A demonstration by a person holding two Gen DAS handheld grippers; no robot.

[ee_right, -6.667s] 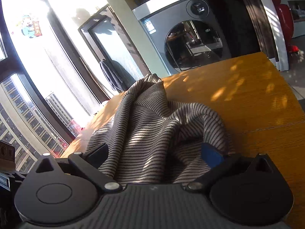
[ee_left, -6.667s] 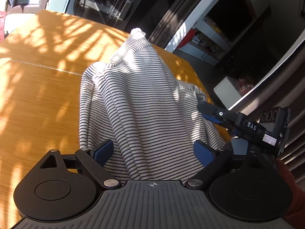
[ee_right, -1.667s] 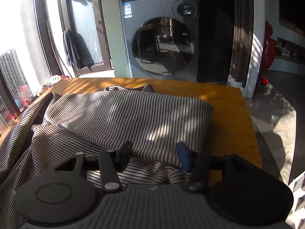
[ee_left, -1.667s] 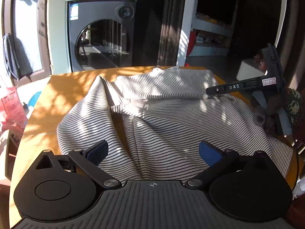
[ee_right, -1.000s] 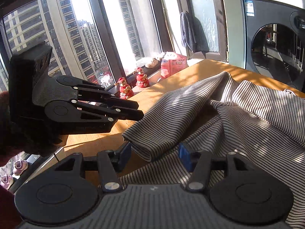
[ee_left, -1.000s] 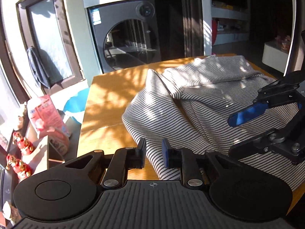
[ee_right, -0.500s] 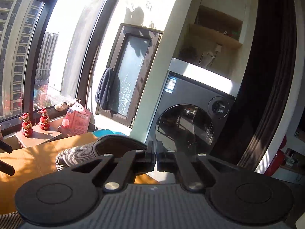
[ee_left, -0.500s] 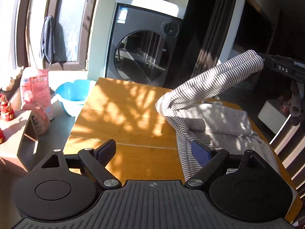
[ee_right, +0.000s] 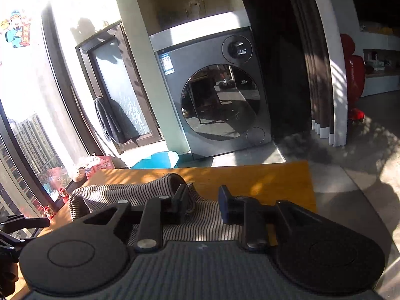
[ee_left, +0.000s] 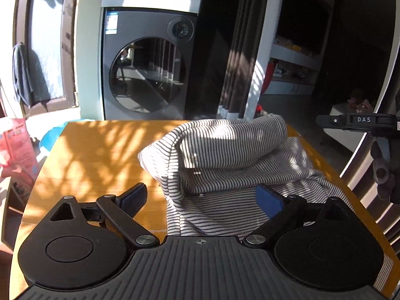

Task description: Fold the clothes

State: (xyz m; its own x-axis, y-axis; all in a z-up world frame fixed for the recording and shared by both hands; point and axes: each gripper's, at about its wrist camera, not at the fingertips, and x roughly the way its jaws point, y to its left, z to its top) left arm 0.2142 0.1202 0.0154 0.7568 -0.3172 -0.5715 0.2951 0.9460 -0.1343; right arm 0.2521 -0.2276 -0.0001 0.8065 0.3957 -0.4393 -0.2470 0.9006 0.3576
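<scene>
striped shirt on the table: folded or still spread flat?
Partly folded. The striped shirt has one part doubled over on top in a rounded roll, while its lower layer lies loose and rumpled on the table.

- A big grey washing machine with a round glass door stands past the far end of the wooden table
- A dark towel hangs on the door by the window
- A blue tub sits on the floor near the washing machine
- A pink box sits by the window
- Little red figures stand on the window sill
- Dark curtains hang beside the washing machine
- Something shiny and red stands past the curtains
</scene>
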